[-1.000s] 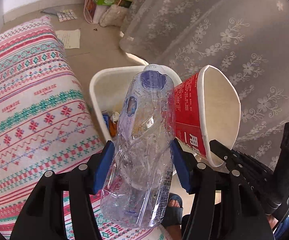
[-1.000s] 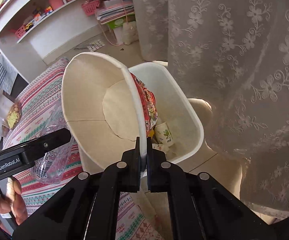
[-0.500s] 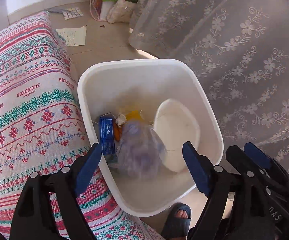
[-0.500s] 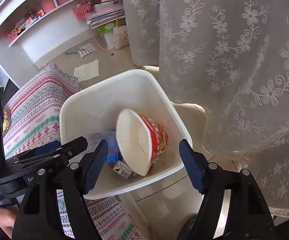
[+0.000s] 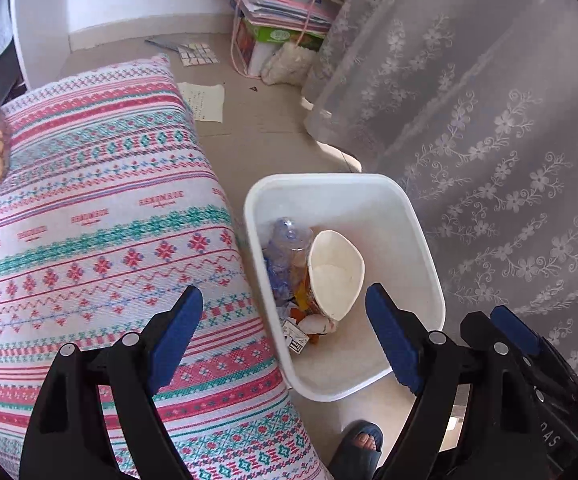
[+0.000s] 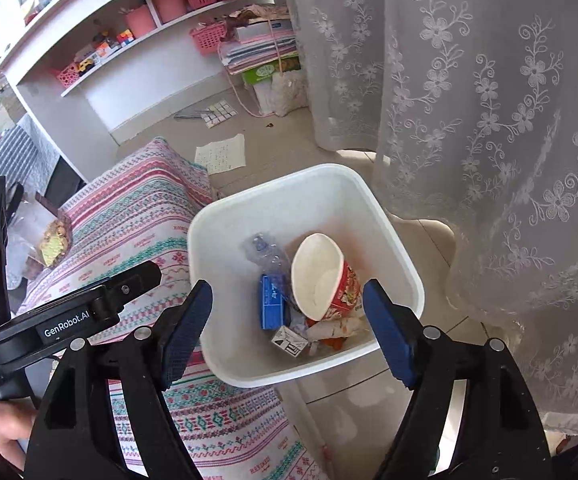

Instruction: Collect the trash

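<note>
Both grippers tilt steeply downward above the white plastic waste bin (image 6: 385, 216). The left gripper (image 5: 285, 336) and right gripper (image 6: 287, 322) are still opening, jaws wide and empty. The crushed clear bottle (image 6: 269, 256) and red paper cup (image 6: 325, 276) lie inside.

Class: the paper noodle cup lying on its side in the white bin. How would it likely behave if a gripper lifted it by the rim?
The paper cup looks empty, so probably light. Its mouth is already squashed out of round, so the thin wall would likely flex when pinched. Lying tilted on loose trash, it may shift when nudged.
</note>
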`<state>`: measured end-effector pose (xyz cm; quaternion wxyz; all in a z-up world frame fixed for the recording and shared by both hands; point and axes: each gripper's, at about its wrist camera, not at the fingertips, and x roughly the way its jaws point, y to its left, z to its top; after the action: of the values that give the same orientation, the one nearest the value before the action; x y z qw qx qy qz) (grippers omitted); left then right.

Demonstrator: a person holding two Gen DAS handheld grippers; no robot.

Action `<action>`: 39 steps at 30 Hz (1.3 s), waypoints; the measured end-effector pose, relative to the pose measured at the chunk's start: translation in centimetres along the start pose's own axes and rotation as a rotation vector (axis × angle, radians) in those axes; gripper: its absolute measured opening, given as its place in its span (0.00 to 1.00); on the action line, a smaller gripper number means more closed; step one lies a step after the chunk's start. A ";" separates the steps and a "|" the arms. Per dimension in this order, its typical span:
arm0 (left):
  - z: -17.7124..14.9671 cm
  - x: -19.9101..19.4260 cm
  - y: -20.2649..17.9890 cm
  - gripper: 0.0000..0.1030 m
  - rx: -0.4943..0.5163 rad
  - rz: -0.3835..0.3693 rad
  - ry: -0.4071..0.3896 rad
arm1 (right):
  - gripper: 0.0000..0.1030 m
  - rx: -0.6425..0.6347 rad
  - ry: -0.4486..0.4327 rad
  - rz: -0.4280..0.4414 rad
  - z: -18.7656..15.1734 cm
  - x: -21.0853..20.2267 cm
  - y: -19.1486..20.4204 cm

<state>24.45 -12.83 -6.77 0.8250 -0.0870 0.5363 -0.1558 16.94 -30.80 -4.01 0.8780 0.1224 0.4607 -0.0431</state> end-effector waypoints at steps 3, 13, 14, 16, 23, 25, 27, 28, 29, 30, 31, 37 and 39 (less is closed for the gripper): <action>-0.9 -3.1 1.2 0.84 -0.008 0.069 -0.047 | 0.81 -0.059 -0.044 0.031 0.0 -1.4 1.7; -5.5 -12.5 3.9 0.90 -0.076 0.264 -0.185 | 0.89 -0.194 -0.136 0.145 -2.8 -8.2 5.7; -6.1 -13.5 3.9 0.90 -0.076 0.276 -0.199 | 0.89 -0.199 -0.142 0.154 -3.3 -9.0 5.7; -7.4 -15.0 3.6 0.92 -0.079 0.302 -0.234 | 0.92 -0.193 -0.146 0.171 -4.2 -10.4 5.7; -12.9 -18.3 2.4 0.93 -0.056 0.331 -0.254 | 0.93 -0.216 -0.192 0.208 -8.1 -14.5 6.4; -14.3 -19.0 2.5 0.93 -0.065 0.331 -0.257 | 0.93 -0.232 -0.197 0.204 -9.4 -14.9 6.6; -15.4 -19.7 2.5 0.93 -0.068 0.342 -0.274 | 0.93 -0.231 -0.193 0.197 -10.5 -15.0 6.3; -15.8 -19.9 2.4 0.93 -0.066 0.347 -0.280 | 0.93 -0.227 -0.190 0.198 -10.9 -15.0 6.2; -16.2 -20.2 2.3 0.93 -0.060 0.354 -0.288 | 0.93 -0.226 -0.190 0.191 -11.3 -14.9 6.0; -16.6 -20.4 2.2 0.93 -0.056 0.366 -0.299 | 0.93 -0.229 -0.191 0.180 -11.5 -14.9 5.9; -17.0 -20.7 2.1 0.93 -0.056 0.377 -0.311 | 0.93 -0.236 -0.192 0.169 -11.7 -14.8 5.9; -17.4 -21.1 1.8 0.93 -0.047 0.368 -0.339 | 0.93 -0.261 -0.208 0.133 -11.9 -15.0 6.0; -17.4 -21.0 1.7 0.93 -0.041 0.365 -0.338 | 0.93 -0.268 -0.222 0.110 -11.9 -15.2 6.1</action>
<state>0.92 -3.49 3.63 0.9154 -0.0303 0.4007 0.0235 -0.09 -22.43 3.01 0.9329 0.0240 0.3554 0.0535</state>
